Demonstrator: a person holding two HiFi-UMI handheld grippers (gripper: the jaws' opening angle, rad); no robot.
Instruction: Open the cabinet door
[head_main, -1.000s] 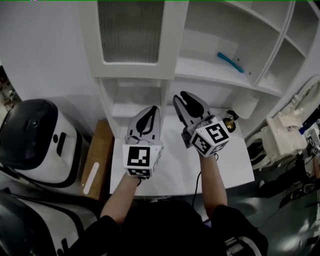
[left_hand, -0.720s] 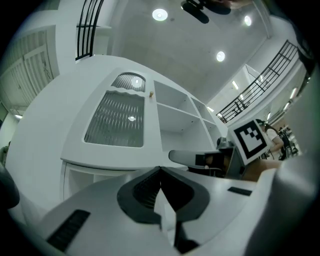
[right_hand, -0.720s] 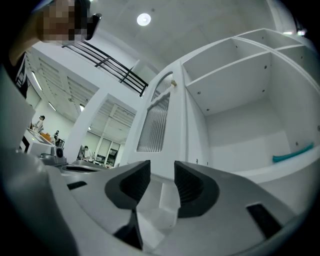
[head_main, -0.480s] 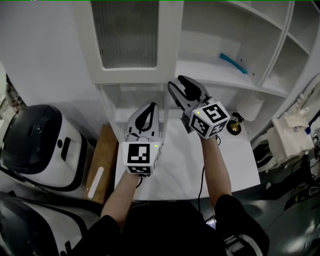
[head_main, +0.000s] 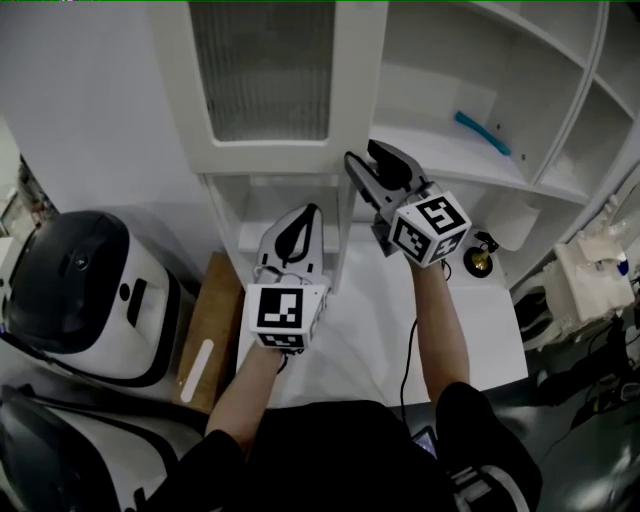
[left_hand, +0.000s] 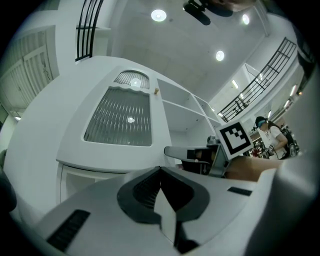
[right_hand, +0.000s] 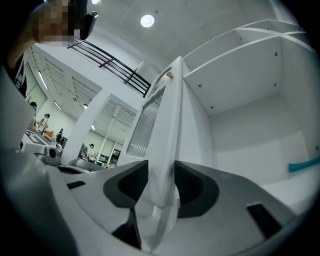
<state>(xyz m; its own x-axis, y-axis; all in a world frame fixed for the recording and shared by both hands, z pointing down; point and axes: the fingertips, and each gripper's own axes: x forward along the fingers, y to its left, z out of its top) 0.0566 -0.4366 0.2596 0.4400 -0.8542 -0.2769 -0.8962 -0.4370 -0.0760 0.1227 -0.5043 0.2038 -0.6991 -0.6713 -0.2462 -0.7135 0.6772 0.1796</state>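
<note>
The white cabinet door (head_main: 268, 85) with a ribbed glass pane hangs above the table, and its right edge faces my right gripper (head_main: 367, 156). In the right gripper view the door's edge (right_hand: 169, 120) stands between the jaws of the right gripper (right_hand: 161, 174). Those jaws have just been opening and sit wide, with the edge in the gap and no clear press. My left gripper (head_main: 298, 226) is shut and empty below the door's lower rail. In the left gripper view the door (left_hand: 118, 119) is ahead of the left gripper (left_hand: 160, 169), with the right gripper (left_hand: 200, 155) to the right.
Open white shelves hold a teal object (head_main: 483, 132), also seen in the right gripper view (right_hand: 305, 165). A small brass piece (head_main: 480, 262) and a white cylinder (head_main: 515, 218) stand on the white tabletop (head_main: 360, 340). A white-and-black appliance (head_main: 85, 290) and a wooden board (head_main: 205, 335) lie left.
Both grippers moved up toward the cabinet, the right one farther. The right gripper's jaws spread wider and now straddle the door's right edge.
</note>
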